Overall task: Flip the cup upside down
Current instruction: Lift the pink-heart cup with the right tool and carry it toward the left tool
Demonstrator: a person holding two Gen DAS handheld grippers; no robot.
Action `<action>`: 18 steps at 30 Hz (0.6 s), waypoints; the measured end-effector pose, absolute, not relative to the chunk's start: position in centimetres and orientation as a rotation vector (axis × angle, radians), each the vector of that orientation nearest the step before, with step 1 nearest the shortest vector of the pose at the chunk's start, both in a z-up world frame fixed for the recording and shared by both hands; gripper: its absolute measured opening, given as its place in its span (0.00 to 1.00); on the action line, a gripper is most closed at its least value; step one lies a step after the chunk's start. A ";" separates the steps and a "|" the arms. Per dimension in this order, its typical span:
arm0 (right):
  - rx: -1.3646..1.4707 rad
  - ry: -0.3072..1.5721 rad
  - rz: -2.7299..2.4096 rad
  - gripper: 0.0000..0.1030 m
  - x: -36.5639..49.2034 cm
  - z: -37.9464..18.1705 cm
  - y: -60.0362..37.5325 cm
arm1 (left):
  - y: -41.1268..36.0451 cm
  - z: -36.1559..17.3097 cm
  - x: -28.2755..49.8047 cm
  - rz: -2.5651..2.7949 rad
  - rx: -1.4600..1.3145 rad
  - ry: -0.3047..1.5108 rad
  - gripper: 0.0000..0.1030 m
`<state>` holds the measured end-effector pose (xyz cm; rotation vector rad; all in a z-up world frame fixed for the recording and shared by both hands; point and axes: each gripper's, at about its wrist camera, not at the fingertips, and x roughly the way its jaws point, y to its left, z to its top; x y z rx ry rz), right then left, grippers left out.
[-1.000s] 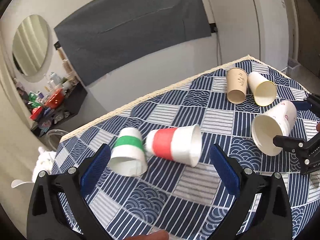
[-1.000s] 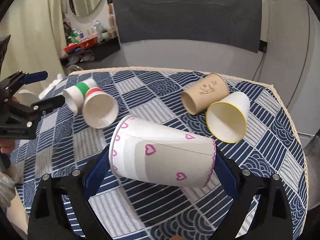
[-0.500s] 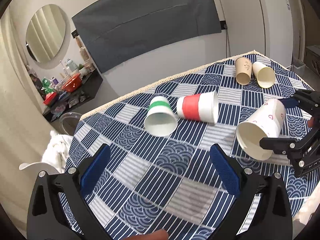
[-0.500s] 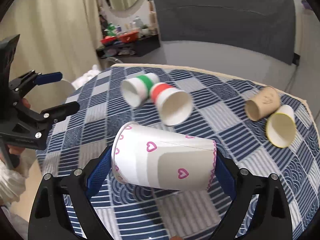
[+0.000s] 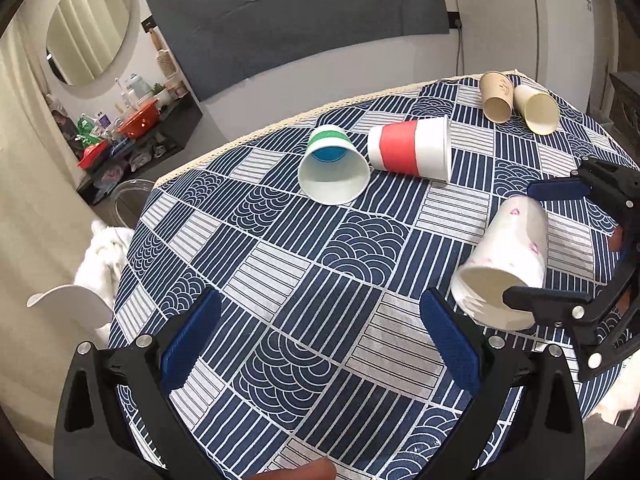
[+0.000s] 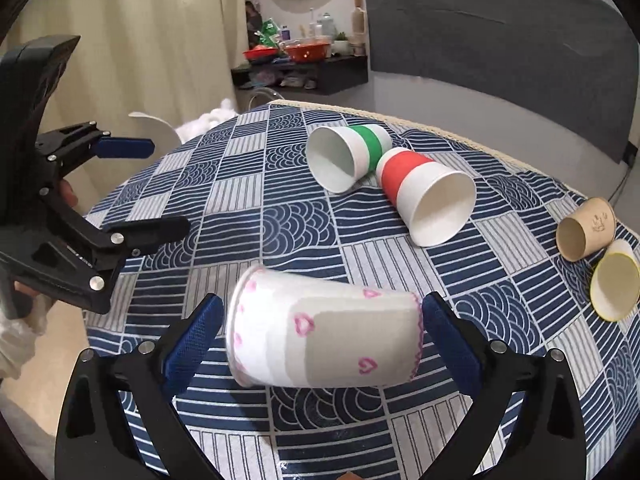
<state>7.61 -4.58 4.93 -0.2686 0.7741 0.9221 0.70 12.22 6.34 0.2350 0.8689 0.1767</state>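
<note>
My right gripper (image 6: 320,336) is shut on a white paper cup with pink hearts (image 6: 324,342), one finger at its rim, one at its base. The cup hangs on its side above the blue patterned tablecloth (image 6: 280,220), mouth tilting down-left. In the left wrist view the same cup (image 5: 504,264) and the right gripper (image 5: 560,240) are at the right. My left gripper (image 5: 320,344) is open and empty over the table's near part; it also shows in the right wrist view (image 6: 132,188) at the left.
A green-banded cup (image 5: 332,168) and a red-banded cup (image 5: 412,152) lie on their sides mid-table. A brown cup (image 5: 496,96) and a yellow-rimmed cup (image 5: 536,108) lie at the far right. A shelf with clutter (image 5: 120,136) and a white chair (image 5: 68,300) stand beyond the left edge.
The right gripper has carried the heart cup nearer and left, tilting its mouth downward. The left gripper has pulled back and up from the green and red cups.
</note>
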 end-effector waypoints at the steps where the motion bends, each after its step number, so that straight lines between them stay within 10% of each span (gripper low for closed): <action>1: -0.256 0.788 0.931 0.92 7.7 5.0 -4.8 | 12.1 6.3 0.7 0.170 0.240 0.869 0.94; 18: -0.067 0.756 0.890 0.92 9.1 7.7 -8.8 | 10.3 6.3 1.2 0.032 0.217 0.911 0.94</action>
